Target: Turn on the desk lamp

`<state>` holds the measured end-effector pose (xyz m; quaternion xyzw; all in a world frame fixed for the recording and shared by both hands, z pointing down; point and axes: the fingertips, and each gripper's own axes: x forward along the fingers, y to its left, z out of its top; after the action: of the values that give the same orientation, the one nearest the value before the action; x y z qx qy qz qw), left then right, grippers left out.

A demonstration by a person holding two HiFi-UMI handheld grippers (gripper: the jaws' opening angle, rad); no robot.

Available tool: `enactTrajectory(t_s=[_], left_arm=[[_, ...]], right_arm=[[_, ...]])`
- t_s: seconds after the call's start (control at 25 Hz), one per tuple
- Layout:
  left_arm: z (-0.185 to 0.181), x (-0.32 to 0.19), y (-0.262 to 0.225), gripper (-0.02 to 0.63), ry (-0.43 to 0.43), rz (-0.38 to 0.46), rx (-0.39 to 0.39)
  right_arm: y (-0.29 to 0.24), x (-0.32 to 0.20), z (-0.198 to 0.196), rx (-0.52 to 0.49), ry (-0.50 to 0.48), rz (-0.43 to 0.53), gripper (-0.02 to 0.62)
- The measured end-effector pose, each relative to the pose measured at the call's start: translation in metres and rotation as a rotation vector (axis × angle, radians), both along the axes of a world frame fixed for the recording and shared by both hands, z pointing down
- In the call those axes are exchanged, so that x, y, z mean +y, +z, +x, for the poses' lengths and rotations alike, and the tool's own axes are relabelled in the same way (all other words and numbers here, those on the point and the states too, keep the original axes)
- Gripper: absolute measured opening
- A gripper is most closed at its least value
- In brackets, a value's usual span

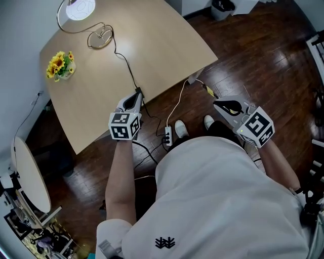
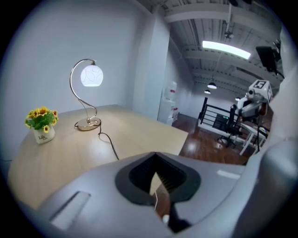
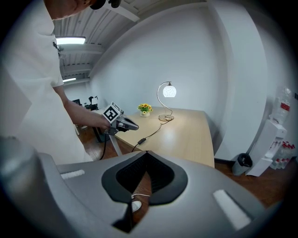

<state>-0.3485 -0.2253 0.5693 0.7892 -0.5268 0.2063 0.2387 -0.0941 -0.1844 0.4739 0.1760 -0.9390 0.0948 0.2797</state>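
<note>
The desk lamp point(image 1: 80, 9) stands at the far left corner of the desk point(image 1: 152, 45) with its globe glowing, so the switching looks done. The left gripper point(image 1: 136, 95) hovers at the near edge beside the cord point(image 1: 126, 66), jaws together on nothing. The right gripper point(image 1: 217, 103) hangs off the desk over the floor, likewise closed and empty; nothing seems left

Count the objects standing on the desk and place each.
2. The desk lamp stands at the far corner of the desk; the sunflower pot sits by the left edge. Nothing looks hidden.
</note>
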Motion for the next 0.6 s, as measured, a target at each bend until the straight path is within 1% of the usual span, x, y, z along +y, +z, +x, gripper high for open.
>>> enactTrajectory(t_s=[0.12, 0.32, 0.48, 0.6], left_arm=[[0.01, 0.013, -0.025, 0.021, -0.01, 0.061, 0.036], [0.036, 0.038, -0.062, 0.021, 0.004, 0.14, 0.105], [0.06, 0.055, -0.093, 0.021, 0.008, 0.199, 0.127], [0.081, 0.071, -0.117, 0.021, -0.012, 0.245, 0.129]], right_arm=[[-0.003, 0.005, 0.001, -0.001, -0.002, 0.005, 0.003], [-0.012, 0.011, 0.005, -0.007, -0.005, 0.019, 0.003], [-0.02, 0.021, 0.011, -0.033, -0.035, 0.039, 0.005], [-0.026, 0.026, 0.024, -0.063, -0.073, 0.064, 0.003]])
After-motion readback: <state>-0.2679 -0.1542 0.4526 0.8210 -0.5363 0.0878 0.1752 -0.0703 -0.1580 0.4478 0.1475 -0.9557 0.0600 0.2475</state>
